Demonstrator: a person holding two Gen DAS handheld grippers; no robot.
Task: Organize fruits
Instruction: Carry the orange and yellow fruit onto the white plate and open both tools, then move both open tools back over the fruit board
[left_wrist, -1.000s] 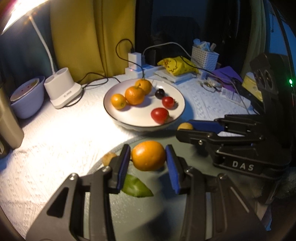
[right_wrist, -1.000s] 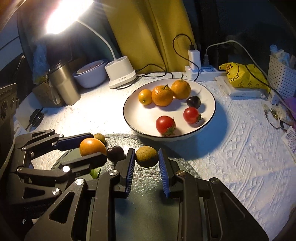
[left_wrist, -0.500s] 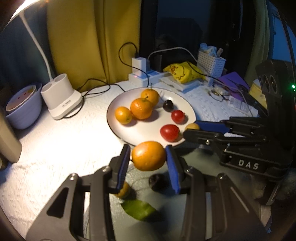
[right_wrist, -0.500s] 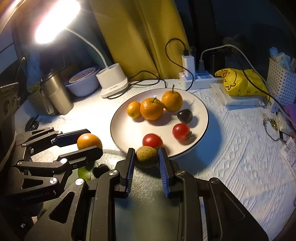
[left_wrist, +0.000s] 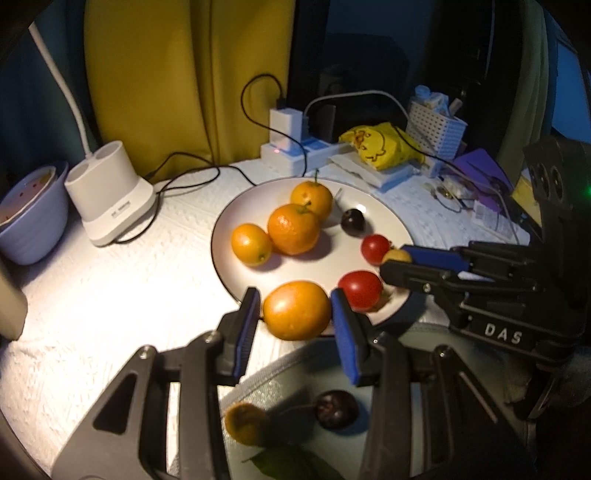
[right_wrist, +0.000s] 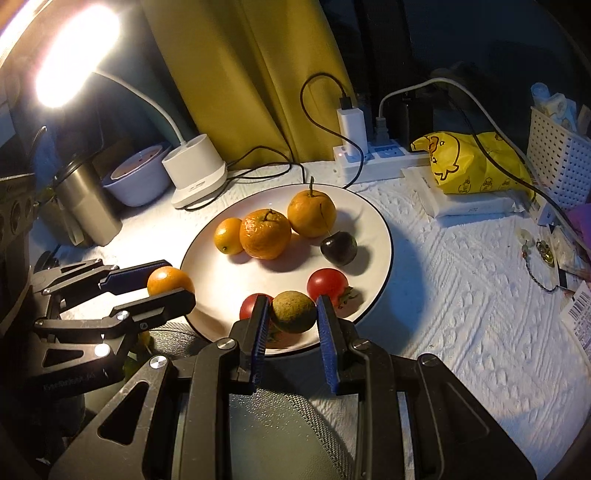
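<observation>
Both tongs just came up off the mat and forward to the plate (right_wrist: 373, 221): left tongs (left_wrist: 295, 314) pinching an orange (left_wrist: 297, 309) at its near rim, right tongs (right_wrist: 291, 314) pinching a brownish fruit (right_wrist: 293, 311) over the tomatoes. Looks like drop-off is next.

Two fisheye views, both looking forward and down along the gripper fingers, close over the near rim of the white plate (left_wrist: 221, 266). Left wrist view: sits low on the left side, faces the yellow curtain (left_wrist: 184, 81) at the back, catches the right gripper (left_wrist: 397, 258) coming in from the right edge. Right wrist view: same heading, bit further right, with the left gripper (right_wrist: 171, 286) poking in from the left edge. Shared by both: plate (right_wrist: 384, 236), lamp base (right_wrist: 195, 173), power strip (right_wrist: 380, 157), white desk (right_wrist: 461, 295) covering.
</observation>
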